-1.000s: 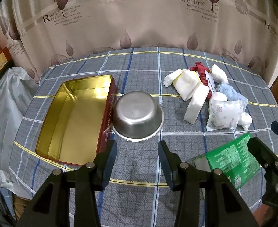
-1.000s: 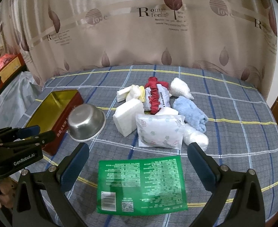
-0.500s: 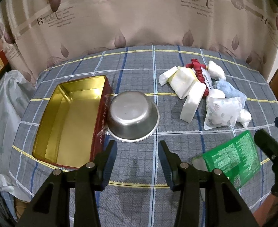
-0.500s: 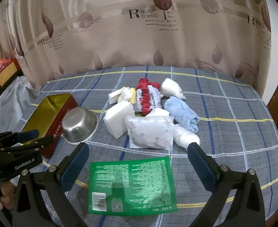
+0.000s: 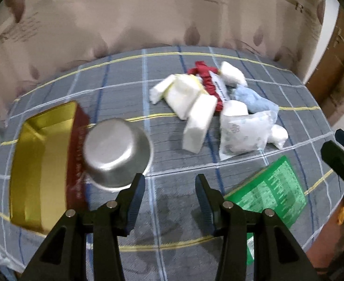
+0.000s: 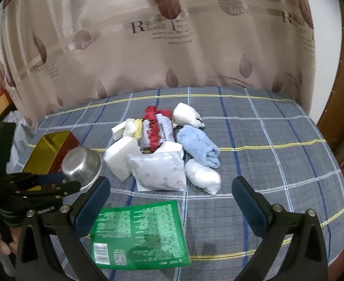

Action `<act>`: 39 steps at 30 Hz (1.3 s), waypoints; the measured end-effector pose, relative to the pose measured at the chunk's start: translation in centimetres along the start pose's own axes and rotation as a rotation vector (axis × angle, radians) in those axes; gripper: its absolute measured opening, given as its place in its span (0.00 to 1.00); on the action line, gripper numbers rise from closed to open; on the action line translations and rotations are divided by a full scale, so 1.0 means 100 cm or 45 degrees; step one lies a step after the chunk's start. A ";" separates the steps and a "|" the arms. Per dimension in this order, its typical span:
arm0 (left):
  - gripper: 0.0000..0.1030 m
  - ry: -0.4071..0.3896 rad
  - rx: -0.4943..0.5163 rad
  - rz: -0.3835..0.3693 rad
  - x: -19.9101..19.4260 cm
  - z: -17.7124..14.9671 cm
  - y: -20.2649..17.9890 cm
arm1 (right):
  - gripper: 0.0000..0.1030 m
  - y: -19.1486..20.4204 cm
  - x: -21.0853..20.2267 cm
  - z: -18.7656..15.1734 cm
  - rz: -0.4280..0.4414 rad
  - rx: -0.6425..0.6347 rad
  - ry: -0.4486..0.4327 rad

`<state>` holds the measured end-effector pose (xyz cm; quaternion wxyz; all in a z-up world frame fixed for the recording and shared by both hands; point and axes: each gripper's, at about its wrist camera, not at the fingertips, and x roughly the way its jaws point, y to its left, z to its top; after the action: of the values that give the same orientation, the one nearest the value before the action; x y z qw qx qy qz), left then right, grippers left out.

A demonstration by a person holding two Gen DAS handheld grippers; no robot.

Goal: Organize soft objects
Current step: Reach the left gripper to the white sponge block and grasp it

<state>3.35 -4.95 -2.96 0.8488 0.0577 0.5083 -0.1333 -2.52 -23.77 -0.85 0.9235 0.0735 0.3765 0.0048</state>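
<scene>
Left gripper: the left gripper (image 5: 169,185) hangs over bare plaid cloth, jaws apart with nothing between them; the rim of the bowl sits just beside its left fingertip.
Right gripper: the right gripper (image 6: 170,190) has its jaws spread wide and empty, above the near edge of the soft pile and the top of the green packet.
Soft pile: mid-table, well apart from both claws; a white foam block (image 6: 122,158), a white printed plastic pouch (image 6: 159,171), a light blue fluffy cloth (image 6: 199,148), a red gathered fabric piece with a white label (image 6: 155,128), a pale yellow-white sponge bit (image 6: 131,126), and two white clear-wrapped bundles (image 6: 202,175), all touching or overlapping.
Green packet: a flat green printed foil packet (image 6: 136,231) lies alone at the near edge, in front of the pile.
Tin: an open gold-lined rectangular tin with red sides (image 5: 40,161) lies at the left, empty.
Bowl: an upturned round steel bowl (image 5: 115,152) rests against the tin's right wall, between the tin and the pile.
Surface: a grey plaid tablecloth (image 6: 265,140) with blue, white and yellow lines.
Backdrop: a beige curtain with leaf print and lettering (image 6: 172,46) hangs behind.
</scene>
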 end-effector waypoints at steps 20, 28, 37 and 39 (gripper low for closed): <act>0.44 0.048 0.058 -0.203 0.065 0.048 -0.014 | 1.00 -0.027 0.022 -0.007 0.025 0.099 0.084; 0.44 0.052 0.050 -0.213 0.076 0.057 -0.010 | 1.00 -0.031 0.029 -0.010 0.054 0.120 0.114; 0.44 0.073 0.048 -0.208 0.089 0.063 -0.014 | 1.00 -0.028 0.031 -0.011 0.039 0.106 0.117; 0.39 0.070 0.019 -0.217 0.091 0.063 -0.012 | 1.00 -0.027 0.032 -0.011 0.035 0.102 0.118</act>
<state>12.40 -9.04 -7.94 0.8198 0.0244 0.5334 -0.2072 -1.15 -26.12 -4.25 0.9012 0.1154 0.4176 0.0058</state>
